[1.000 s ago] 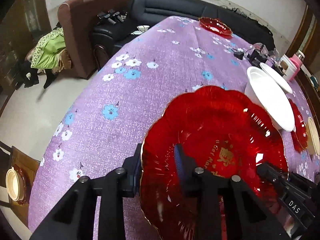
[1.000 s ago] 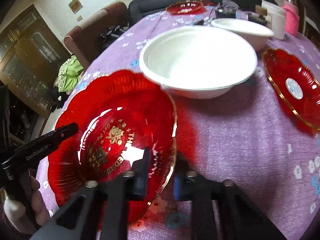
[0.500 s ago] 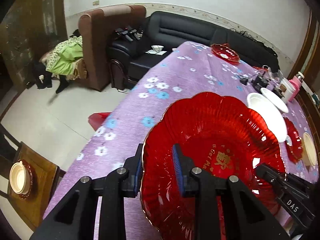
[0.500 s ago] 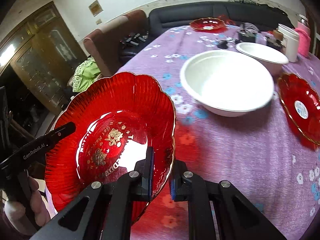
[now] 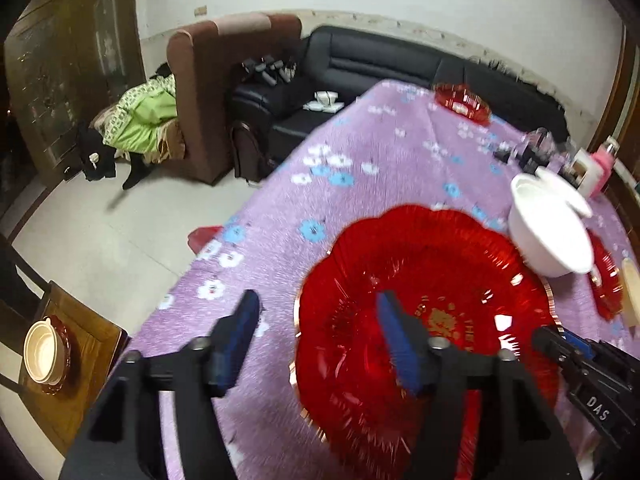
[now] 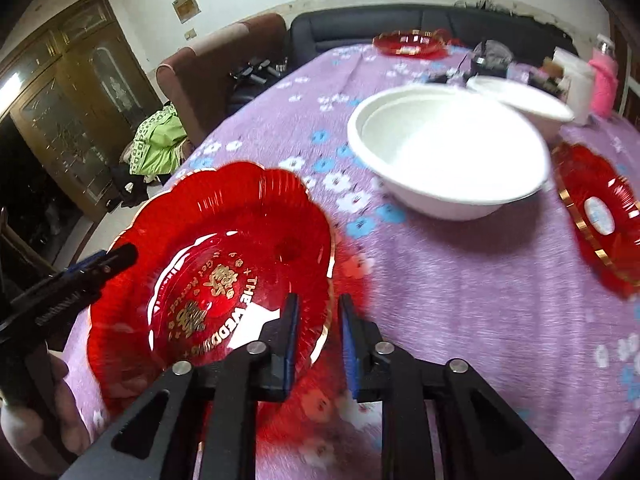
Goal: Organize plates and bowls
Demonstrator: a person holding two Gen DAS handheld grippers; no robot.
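A scalloped red plate with gold lettering sits low at the near left edge of the purple flowered tablecloth; whether it rests on the cloth I cannot tell. My left gripper is opening wide, with the plate's left rim between its blue pads and clear of both. On the opposite rim my right gripper is opening too, a small gap showing on each side of the rim. The left gripper's tip shows at the plate's far side.
A large white bowl stands mid-table, with a second white bowl behind it. Another red plate lies at the right and one more at the far end. A pink bottle stands at the back right. A chair bears a cream bowl.
Both grippers were shut on the red plate's rim; now their jaws have parted, the left much wider. The plate sits lower against the tablecloth, and both views are blurred.
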